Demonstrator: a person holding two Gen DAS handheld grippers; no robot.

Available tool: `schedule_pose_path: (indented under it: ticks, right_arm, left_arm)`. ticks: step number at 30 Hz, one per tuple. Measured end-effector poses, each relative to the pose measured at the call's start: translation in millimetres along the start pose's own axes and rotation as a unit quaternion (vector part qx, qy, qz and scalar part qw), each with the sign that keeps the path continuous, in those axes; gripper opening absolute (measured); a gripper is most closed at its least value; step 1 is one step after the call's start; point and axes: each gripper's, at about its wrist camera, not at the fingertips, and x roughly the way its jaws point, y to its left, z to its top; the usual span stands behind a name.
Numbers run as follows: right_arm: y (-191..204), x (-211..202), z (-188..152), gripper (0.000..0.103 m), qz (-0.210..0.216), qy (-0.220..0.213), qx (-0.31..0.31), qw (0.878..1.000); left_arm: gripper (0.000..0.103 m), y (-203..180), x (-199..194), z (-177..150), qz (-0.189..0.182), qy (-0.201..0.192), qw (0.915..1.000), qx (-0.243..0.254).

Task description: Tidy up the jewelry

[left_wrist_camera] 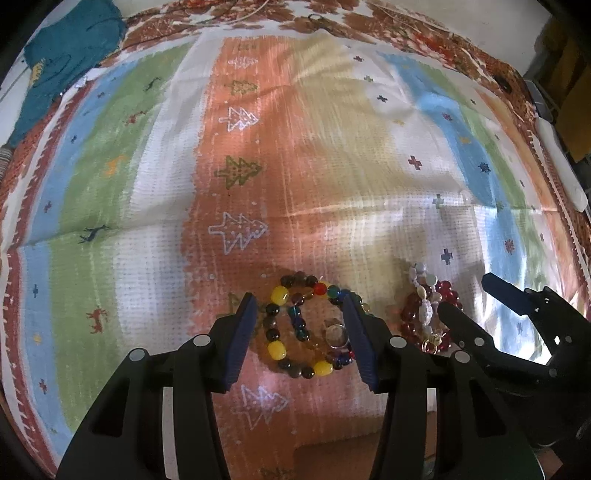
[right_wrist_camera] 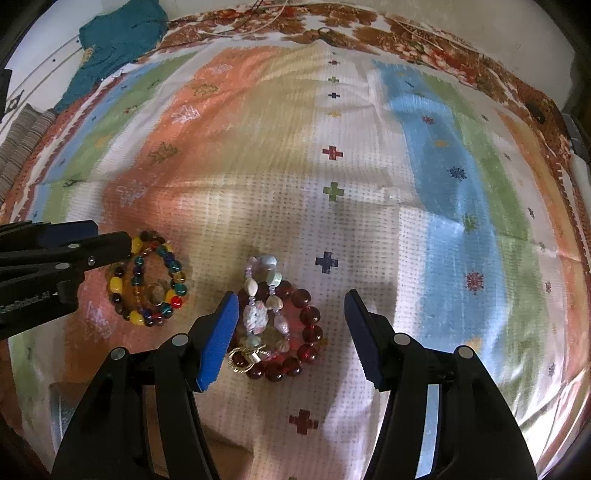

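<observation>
A pile of multicoloured bead bracelets (left_wrist_camera: 280, 325) (right_wrist_camera: 147, 280) with a clear-stone ring (left_wrist_camera: 336, 336) lies on the orange stripe of a patterned cloth (left_wrist_camera: 332, 147). My left gripper (left_wrist_camera: 300, 299) (right_wrist_camera: 112, 234) points down over it. Its blue pads stand either side of the pile without visibly pressing it, so it is open. To the right lies a dark red bead bracelet (right_wrist_camera: 310, 332) (left_wrist_camera: 410, 314) under a pale stone bracelet (right_wrist_camera: 258, 314) with a gold clasp (right_wrist_camera: 242, 360). My right gripper (right_wrist_camera: 291, 295) (left_wrist_camera: 476, 299) is open above these. The left pad is beside them and the right pad is well apart.
A teal garment (left_wrist_camera: 66, 55) (right_wrist_camera: 118, 40) lies at the far left corner. Brown floral bedding (left_wrist_camera: 406, 29) borders the cloth at the back. A white object (left_wrist_camera: 561, 166) sits along the right edge, and a thin cord (right_wrist_camera: 258, 22) runs across the far side.
</observation>
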Motion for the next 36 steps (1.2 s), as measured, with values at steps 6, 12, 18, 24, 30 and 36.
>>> schedule_pose_path:
  ticks: [6,12,18,24,30,36]
  right_arm:
    - [-6.4,11.8,5.2,0.059,0.002,0.007,0.008,1.0]
    - [-6.2,21.3,11.2,0.051,0.006,0.011,0.005,1.0]
    - [-4.4,27.4,15.9,0.043,0.011,0.011,-0.001,1.0]
    - [2.9,34.0,18.5,0.03,0.017,0.015,-0.017,1.0]
    - [10.6,34.6,19.2,0.012,0.024,0.016,-0.032,0.999]
    - [9.6,30.5,18.0,0.012,0.027,0.012,-0.03,0.999]
  left_arm:
    - [0.049,-2.5,9.1,2.9,-0.016,0.014,0.9998,-0.005]
    - [0.048,-6.0,17.3,6.5,-0.026,0.023,0.9994,-0.009]
    - [0.041,-4.7,26.8,7.6,-0.031,0.035,0.9988,-0.016]
    - [0.021,-7.1,33.7,6.9,-0.027,0.042,0.9987,-0.012]
    - [0.002,-7.3,32.7,6.8,-0.024,0.036,0.999,-0.009]
    - [0.0,-5.4,31.8,5.6,-0.022,0.035,0.9991,-0.005]
